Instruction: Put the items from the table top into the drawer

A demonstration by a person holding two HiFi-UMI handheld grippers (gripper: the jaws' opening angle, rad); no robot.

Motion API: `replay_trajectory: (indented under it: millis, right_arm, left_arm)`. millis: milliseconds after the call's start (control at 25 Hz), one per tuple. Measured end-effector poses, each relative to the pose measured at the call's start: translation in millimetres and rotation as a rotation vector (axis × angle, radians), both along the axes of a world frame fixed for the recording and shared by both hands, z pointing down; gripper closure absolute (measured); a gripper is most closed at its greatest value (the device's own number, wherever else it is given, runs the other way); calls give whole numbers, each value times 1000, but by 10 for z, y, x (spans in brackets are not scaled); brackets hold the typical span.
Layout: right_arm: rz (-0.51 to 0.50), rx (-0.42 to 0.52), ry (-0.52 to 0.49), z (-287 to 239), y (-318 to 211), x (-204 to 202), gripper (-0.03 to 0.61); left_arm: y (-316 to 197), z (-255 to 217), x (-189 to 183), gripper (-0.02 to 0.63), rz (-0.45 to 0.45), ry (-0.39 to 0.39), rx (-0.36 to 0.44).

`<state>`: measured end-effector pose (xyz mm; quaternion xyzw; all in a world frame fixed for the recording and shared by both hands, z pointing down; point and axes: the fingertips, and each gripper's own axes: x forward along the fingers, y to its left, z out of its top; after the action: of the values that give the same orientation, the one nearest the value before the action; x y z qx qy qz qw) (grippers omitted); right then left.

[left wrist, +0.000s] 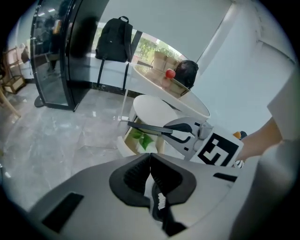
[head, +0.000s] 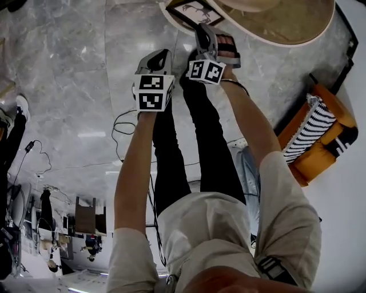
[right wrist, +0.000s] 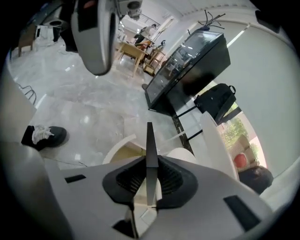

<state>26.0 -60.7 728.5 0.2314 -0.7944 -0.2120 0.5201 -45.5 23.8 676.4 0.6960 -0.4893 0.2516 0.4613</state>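
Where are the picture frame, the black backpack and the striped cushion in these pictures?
picture frame (head: pixel 194 12): head view, on the print inside the frame.
black backpack (left wrist: pixel 114 41): left gripper view, middle of its body.
striped cushion (head: pixel 311 130): head view, middle of the stripes.

I had both arms stretched toward the top of the frame, the left forearm (head: pixel 134 166) at centre left and the right forearm (head: pixel 251 123) right of centre, both bare below short sleeves. The left hand-held gripper (head: pixel 162 56) sat just left of the right hand-held gripper (head: pixel 205 35), their marker cubes nearly side by side. I saw the left jaws pressed together with nothing between them. The right jaws were clamped on the thin edge of a picture frame (head: pixel 194 11).
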Motion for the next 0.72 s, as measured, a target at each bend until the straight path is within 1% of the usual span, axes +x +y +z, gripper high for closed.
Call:
replay_trajectory:
  millis: [160, 240, 400, 520, 640, 720]
  right_arm:
    - [97, -9, 13, 480, -217, 192, 488]
    - [128, -21, 15, 707, -281, 249, 488]
    - [75, -26, 19, 1059, -288, 152, 488]
    - [53, -60, 40, 1254, -262, 142, 486]
    - [6, -87, 66, 1378, -277, 184, 480]
    - [5, -131, 85, 1498, -282, 241, 464]
  left_arm:
    - [39, 227, 218, 592, 16, 17, -19]
    - [33, 345, 269, 592, 13, 19, -29]
    - [-10, 590, 237, 592, 13, 10, -35]
    - [-21, 705, 219, 592, 21, -8, -43]
    - [-57, 730, 257, 592, 34, -18, -41]
    - [-62, 751, 255, 592, 45, -20, -40]
